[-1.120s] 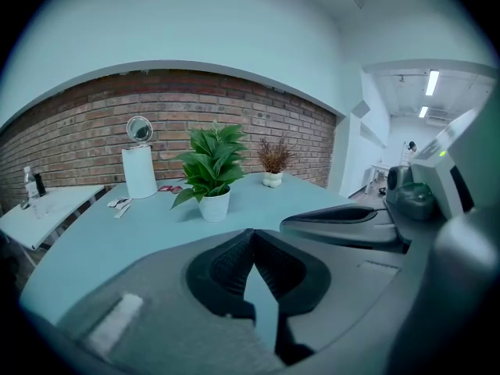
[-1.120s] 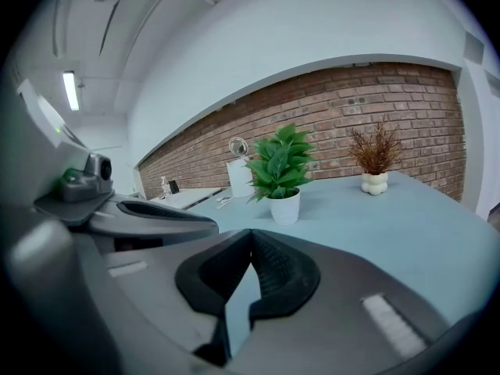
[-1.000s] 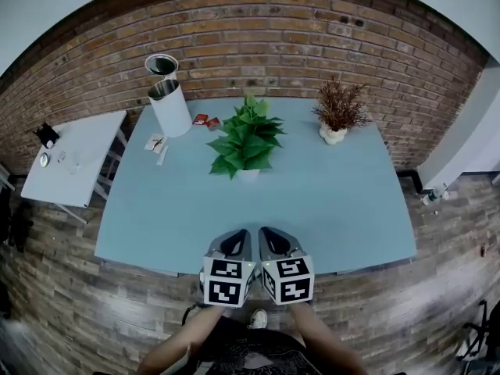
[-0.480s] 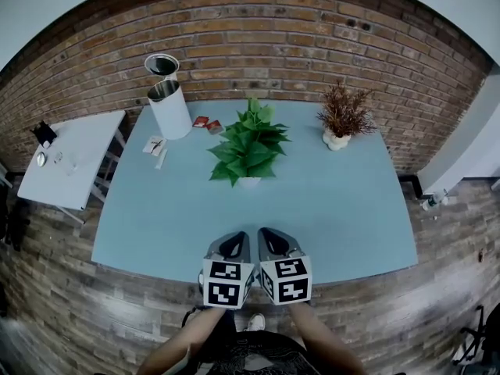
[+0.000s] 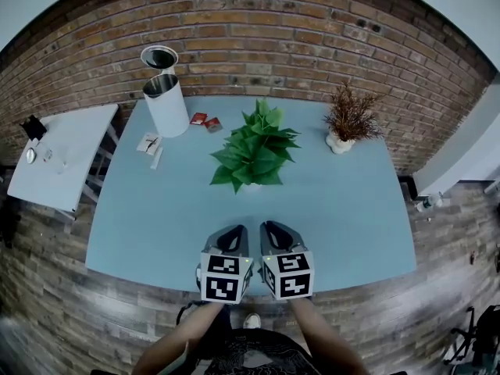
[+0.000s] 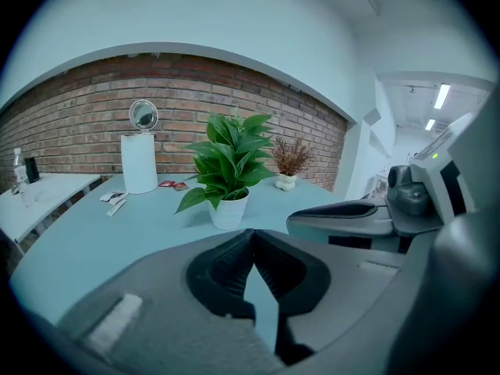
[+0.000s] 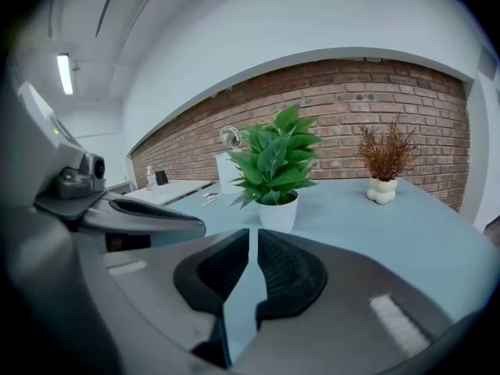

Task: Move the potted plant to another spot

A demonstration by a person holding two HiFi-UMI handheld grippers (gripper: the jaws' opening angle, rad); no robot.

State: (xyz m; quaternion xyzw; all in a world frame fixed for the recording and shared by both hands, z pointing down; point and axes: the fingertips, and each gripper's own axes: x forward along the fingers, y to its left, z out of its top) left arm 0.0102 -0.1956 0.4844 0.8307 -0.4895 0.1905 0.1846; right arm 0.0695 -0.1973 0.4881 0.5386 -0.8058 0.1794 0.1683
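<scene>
From the head view: both grippers sit low over the near edge of the blue table (image 5: pixel 148 225), side by side, with the left gripper (image 5: pixel 234 233) and right gripper (image 5: pixel 273 229) almost touching. The plant (image 5: pixel 256 148) stands mid-table, straight ahead of them and well apart from both. Back left there's a white bin (image 5: pixel 166 104), with red packets (image 5: pixel 205 120) just beside it. A dried plant (image 5: pixel 349 119) sits at the far right, near the brick wall (image 5: pixel 266 30). A white side table (image 5: pixel 55 158) stands off to the left.

Over to the left gripper view: jaws together, tips meeting, nothing between them. Past them, the plant rises from its white pot (image 6: pixel 229 209), upright on the tabletop, untouched. The bin stands behind it to the left and the dried plant behind to the right. The right gripper's body pokes in at the right edge.

Now the right gripper view: jaws closed to a hairline slit, nothing gripped. The plant is dead ahead, just above the jaw tips in the picture. The dried plant is off to the right, the left gripper at the left edge.
</scene>
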